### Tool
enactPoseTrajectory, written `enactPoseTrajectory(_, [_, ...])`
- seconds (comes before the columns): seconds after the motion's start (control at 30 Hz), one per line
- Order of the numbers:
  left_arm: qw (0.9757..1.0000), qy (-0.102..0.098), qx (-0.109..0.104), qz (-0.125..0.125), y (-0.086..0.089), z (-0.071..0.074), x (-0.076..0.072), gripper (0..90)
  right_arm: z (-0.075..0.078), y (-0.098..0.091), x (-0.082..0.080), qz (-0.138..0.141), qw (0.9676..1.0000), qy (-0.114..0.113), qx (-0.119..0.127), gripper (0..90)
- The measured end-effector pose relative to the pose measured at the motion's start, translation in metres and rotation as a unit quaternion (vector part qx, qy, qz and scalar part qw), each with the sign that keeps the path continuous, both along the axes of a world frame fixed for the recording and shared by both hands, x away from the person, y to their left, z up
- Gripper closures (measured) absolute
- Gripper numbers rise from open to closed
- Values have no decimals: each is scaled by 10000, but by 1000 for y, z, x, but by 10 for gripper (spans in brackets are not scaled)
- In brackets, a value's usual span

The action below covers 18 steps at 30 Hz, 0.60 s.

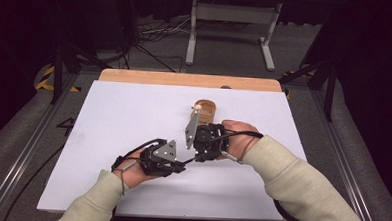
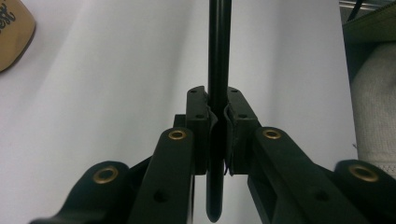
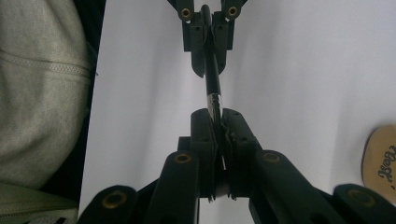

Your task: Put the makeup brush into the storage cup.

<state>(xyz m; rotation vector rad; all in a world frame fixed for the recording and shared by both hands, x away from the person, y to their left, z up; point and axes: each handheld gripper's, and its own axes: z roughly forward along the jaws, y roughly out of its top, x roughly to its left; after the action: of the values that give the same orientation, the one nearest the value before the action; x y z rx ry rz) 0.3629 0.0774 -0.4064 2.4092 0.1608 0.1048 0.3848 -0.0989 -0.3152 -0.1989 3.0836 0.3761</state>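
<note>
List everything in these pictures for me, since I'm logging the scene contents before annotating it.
Black pen: one, held off the table between the two grippers, one end clamped in each.
Wooden cup: one, light brown, far side of the sheet, just beyond the right gripper.
White sheet: one, covering the tabletop.
Wooden table: one, its bare edge showing at the far side.
White metal frame: one, on the floor behind the table.
Left gripper: black, shut on the pen.
Right gripper: black, shut on the pen.
Sleeves: two, pale grey-green.

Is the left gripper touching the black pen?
Touching. In the left gripper view, the left gripper has both jaws pressed against the black pen with no gap on either side.
</note>
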Motion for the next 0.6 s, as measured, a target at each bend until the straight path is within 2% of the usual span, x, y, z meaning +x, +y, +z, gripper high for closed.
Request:
enactPoseTrajectory(0.3, [10000, 12, 45, 31, -3, -2, 1, 829, 0, 0, 1, -7, 10000, -2, 33, 843])
enactPoseTrajectory(0.6, [9999, -77, -68, 23, -1, -1, 1, 832, 1, -4, 0, 39, 9998, -87, 187, 818])
